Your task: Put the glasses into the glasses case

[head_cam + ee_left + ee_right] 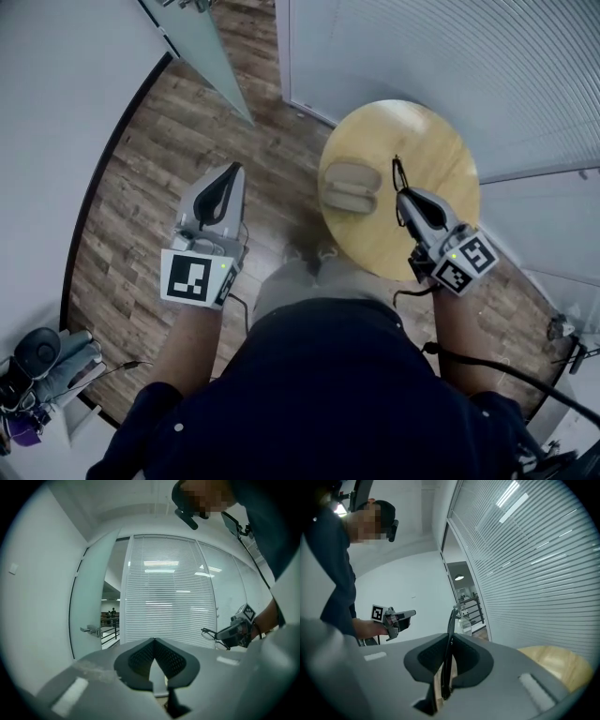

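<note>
The right gripper (404, 198) hangs over the near right part of a round wooden counter (422, 141). Its fingers (468, 656) are pressed together on a pair of dark-framed glasses (397, 173). In the right gripper view the glasses (450, 620) show edge-on as a thin dark strip that runs between the finger pads and sticks up past the tips. Which part of the frame is pinched is hard to say from this angle; it may be the folded arms. The glasses are held in the air, clear of the counter top.

The glasses case (350, 187) lies open on the left part of the counter, its two tan halves side by side, hollow sides up. It sits just to the left of the held glasses, apart from them.

The left gripper (232, 173) is well apart from the counter, out over the wooden plank floor (141, 234). In the left gripper view its fingers (176, 660) meet at the tips with nothing between them. That view also catches the right gripper (224, 636) and the glasses (211, 633) in front of the slatted blinds (168, 592).
</note>
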Available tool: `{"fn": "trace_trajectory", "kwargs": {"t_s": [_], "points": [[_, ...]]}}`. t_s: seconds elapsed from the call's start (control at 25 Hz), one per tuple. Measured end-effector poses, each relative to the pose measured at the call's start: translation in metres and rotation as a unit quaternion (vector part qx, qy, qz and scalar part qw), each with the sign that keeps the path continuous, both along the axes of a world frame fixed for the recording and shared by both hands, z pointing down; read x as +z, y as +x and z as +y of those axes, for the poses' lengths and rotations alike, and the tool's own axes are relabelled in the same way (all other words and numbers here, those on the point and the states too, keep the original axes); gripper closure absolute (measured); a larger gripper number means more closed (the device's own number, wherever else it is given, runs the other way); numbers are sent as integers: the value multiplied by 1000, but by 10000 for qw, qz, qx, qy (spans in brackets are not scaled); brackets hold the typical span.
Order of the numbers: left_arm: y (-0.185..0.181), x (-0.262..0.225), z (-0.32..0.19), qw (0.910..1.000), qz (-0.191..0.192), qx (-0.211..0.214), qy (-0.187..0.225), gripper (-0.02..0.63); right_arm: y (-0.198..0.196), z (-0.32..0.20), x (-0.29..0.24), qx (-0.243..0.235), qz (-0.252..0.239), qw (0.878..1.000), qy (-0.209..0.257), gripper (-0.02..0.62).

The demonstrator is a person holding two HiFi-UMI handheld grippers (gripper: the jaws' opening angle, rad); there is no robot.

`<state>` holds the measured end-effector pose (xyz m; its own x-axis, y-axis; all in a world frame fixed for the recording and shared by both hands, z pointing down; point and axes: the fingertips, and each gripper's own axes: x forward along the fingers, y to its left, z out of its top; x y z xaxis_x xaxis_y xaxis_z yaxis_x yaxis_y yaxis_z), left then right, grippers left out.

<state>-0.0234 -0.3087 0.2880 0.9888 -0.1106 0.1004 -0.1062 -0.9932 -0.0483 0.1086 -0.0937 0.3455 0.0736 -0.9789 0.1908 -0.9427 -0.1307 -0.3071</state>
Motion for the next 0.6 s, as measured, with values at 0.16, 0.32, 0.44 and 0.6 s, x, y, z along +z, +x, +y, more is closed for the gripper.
{"fn": "trace_trajectory", "kwargs": {"t_s": [0.16, 0.32, 0.44, 0.6], "points": [[11, 1, 10, 9999, -15, 118, -9, 603, 12, 1, 2, 56, 77, 10000, 1, 561], [22, -5, 25, 9998, 82, 153, -61, 603, 22, 3, 3, -30, 107, 9999, -48, 561], [25, -11, 29, 9999, 50, 107, -124, 603, 25, 3, 3, -235, 180, 9996, -35, 561], [36, -21, 26, 9999, 132, 18, -82, 603, 36, 6, 17, -366, 82, 9993, -65, 561]]}}
